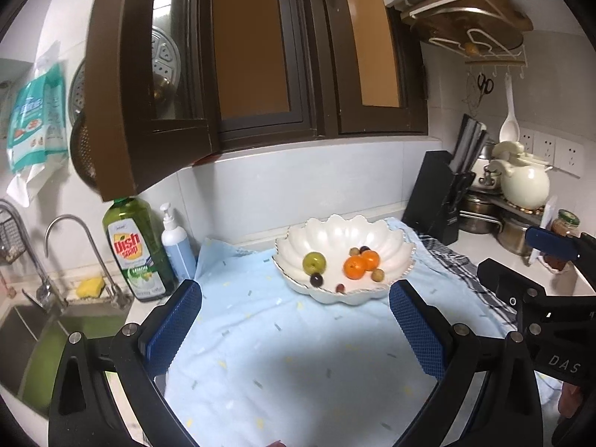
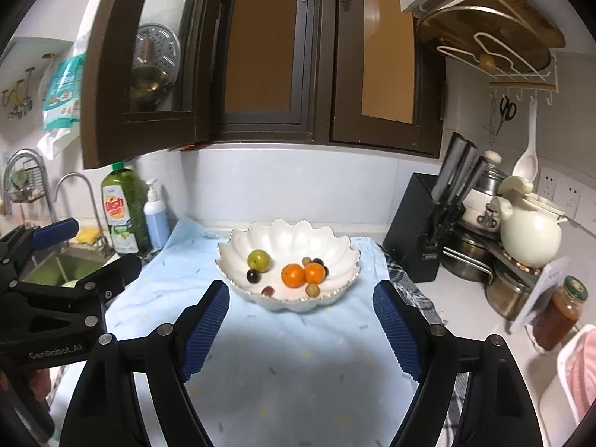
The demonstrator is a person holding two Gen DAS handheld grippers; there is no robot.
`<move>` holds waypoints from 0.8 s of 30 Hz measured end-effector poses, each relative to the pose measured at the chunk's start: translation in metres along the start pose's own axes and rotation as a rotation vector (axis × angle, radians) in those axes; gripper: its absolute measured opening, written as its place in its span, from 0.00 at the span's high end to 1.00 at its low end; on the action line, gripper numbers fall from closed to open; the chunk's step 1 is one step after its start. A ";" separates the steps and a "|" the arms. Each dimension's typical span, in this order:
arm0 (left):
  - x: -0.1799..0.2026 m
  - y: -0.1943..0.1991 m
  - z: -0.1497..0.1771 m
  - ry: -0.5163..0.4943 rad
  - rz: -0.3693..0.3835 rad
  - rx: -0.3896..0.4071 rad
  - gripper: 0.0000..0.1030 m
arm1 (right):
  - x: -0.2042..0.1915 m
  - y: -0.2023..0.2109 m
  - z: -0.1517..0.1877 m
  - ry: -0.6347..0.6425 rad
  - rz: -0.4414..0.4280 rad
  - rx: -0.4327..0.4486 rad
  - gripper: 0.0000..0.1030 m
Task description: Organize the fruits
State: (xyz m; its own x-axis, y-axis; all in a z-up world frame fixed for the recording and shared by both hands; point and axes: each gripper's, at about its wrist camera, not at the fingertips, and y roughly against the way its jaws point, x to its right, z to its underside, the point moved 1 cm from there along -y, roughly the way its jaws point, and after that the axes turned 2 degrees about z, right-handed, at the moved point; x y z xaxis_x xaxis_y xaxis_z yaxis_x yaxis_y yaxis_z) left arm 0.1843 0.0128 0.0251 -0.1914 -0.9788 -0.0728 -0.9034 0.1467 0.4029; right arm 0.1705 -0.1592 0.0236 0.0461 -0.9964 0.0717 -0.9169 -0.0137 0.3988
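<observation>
A white scalloped bowl [image 1: 387, 238] [image 2: 327, 246] stands on a light blue towel [image 1: 260, 335] [image 2: 279, 354]. In it lie two oranges [image 1: 359, 263] [image 2: 301, 273], a green fruit [image 1: 314, 262] [image 2: 258, 259], a dark grape [image 1: 316, 279] [image 2: 253, 275] and several small brown and dark fruits. My left gripper [image 1: 296, 326] is open and empty, above the towel in front of the bowl. My right gripper [image 2: 301, 329] is open and empty, also short of the bowl. Each gripper shows at the edge of the other's view.
A sink [image 1: 44, 339] with tap, sponge, green dish soap bottle [image 1: 136, 253] and pump bottle [image 1: 178, 246] lies to the left. A knife block [image 2: 424, 223], pots, cream jug [image 2: 529, 234] and sauce jar [image 2: 558, 313] crowd the right. An open brown window leaf [image 1: 141, 85] hangs overhead.
</observation>
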 end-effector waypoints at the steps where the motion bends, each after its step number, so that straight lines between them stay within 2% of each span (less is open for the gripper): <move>1: 0.004 0.009 0.003 0.001 0.001 0.005 0.00 | 0.002 0.007 0.003 0.003 -0.004 -0.002 0.20; 13: 0.036 0.084 0.031 -0.005 -0.028 0.029 0.00 | 0.014 0.080 0.032 0.009 -0.038 0.020 0.19; 24: 0.050 0.128 0.045 -0.018 -0.039 0.054 0.00 | 0.018 0.121 0.056 -0.006 -0.066 0.011 0.17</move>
State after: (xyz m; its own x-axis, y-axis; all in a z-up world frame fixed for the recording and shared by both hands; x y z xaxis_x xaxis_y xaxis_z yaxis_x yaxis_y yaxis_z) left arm 0.0422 -0.0111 0.0322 -0.1621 -0.9813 -0.1041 -0.9296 0.1165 0.3498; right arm 0.0378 -0.1834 0.0220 0.1044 -0.9937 0.0403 -0.9164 -0.0804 0.3920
